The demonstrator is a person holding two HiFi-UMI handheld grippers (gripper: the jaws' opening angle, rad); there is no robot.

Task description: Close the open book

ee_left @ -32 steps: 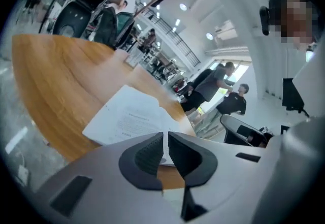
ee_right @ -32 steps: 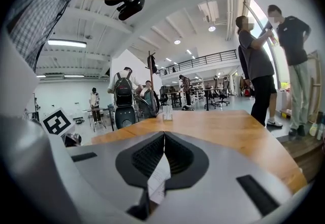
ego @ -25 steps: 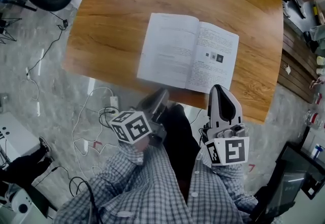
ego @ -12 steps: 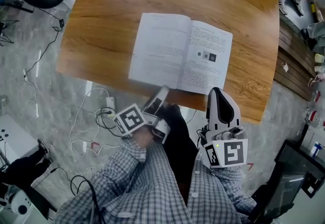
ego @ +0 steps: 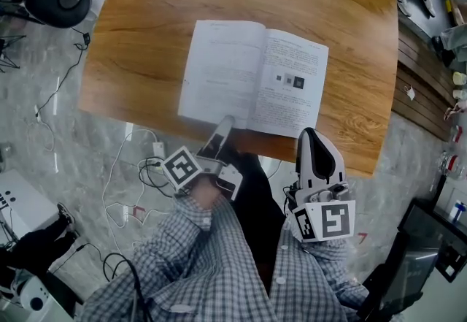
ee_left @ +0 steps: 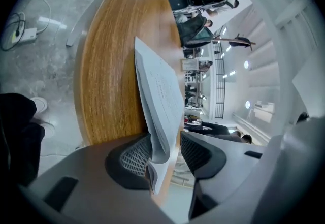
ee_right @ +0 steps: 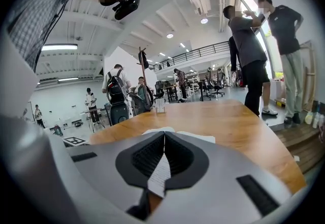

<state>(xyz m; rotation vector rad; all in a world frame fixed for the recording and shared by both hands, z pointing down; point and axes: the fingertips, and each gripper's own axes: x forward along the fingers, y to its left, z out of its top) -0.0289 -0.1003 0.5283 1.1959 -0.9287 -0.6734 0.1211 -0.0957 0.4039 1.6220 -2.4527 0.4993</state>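
Zero closing done: white open paper book [ego: 252, 79] lies flat on brown wooden table [ego: 146, 6]. Left gripper [ego: 222, 125], jaws just opened wide, straddles left pages' near edge without pressing; right gripper [ego: 312, 135] pinches a right-hand page edge.

- The left gripper [ego: 224, 125] lies rolled on its side and points a little down.
- Its jaws have just been opening. They stand wide, with the edge of the book [ego: 233, 72] between them.
- The right gripper [ego: 311, 132] also points a little down, its jaws pinched together on the book's near edge.
- Both arms wear checked sleeves [ego: 191, 255].
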